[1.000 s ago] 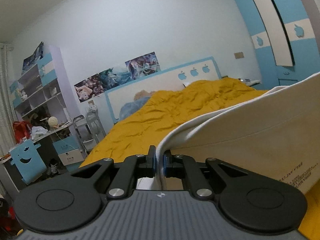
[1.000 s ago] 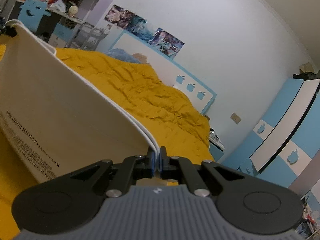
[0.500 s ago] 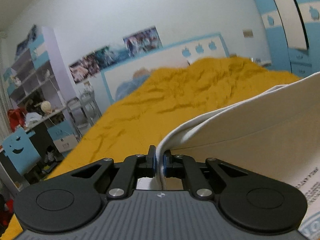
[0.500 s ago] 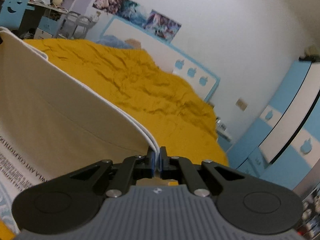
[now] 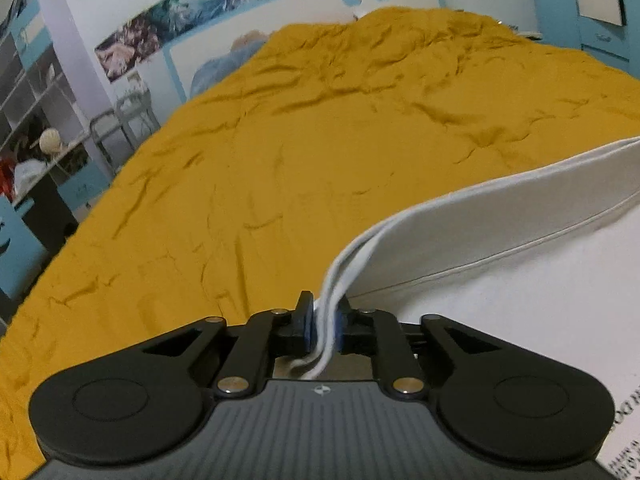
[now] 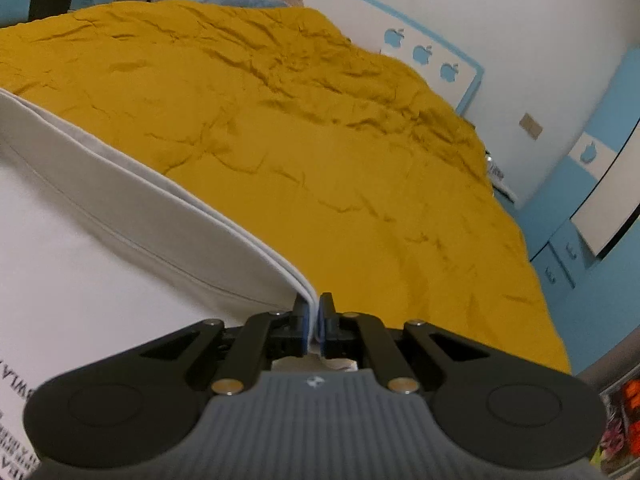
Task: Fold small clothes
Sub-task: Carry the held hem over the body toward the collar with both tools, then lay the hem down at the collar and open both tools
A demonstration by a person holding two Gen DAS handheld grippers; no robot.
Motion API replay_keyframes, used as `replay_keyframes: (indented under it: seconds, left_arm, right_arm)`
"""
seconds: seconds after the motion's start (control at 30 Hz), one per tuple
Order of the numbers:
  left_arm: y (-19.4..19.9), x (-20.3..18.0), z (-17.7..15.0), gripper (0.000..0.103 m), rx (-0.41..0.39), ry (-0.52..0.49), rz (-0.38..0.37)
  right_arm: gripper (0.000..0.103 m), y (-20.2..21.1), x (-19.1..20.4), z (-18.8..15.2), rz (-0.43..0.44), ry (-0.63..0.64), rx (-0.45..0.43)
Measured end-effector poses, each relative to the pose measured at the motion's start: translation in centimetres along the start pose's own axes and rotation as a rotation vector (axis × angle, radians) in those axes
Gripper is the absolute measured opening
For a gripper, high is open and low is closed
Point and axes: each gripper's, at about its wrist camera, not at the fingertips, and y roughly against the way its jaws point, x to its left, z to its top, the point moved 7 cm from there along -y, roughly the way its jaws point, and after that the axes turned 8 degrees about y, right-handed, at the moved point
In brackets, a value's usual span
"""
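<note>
Lowering toward the yellow bedspread (image 5: pixel 320 152) since a second ago, your left gripper (image 5: pixel 322 322) and right gripper (image 6: pixel 314 320) stay clamped on the white garment (image 5: pixel 500 240); it stretches between them above the bed.

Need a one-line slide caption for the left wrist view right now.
Left claw shut on the doubled edge of a white garment, held above the mustard-yellow bedspread.
</note>
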Motion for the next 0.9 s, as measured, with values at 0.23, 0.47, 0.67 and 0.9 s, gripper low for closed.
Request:
replay_keyframes:
  seconds: [0.23,0.47,0.67,0.9]
  left_arm:
    - [-0.5,3.0,0.1,0.045,0.025,0.123,-0.003]
    - [1.2,7.6,1.9,0.046,-0.017,0.288,0.006]
    - [1.6,10.7,1.5,0.065,-0.009,0.566,-0.244]
    - [-0.4,13.7,-0.7,0.067,0.056,0.78,-0.432]
  right_arm:
    - [0.02,-1.0,-0.4,0.1,-0.028,-0.054,-0.019]
    - [0.049,1.6,-4.3,-0.7,-0.092,-0.235,-0.059]
    - [0.049,2.4,-6.9,-2.1,0.04,-0.472,-0.062]
    - [0.057,1.0,-7.1,-5.3,0.198,-0.723,-0.029]
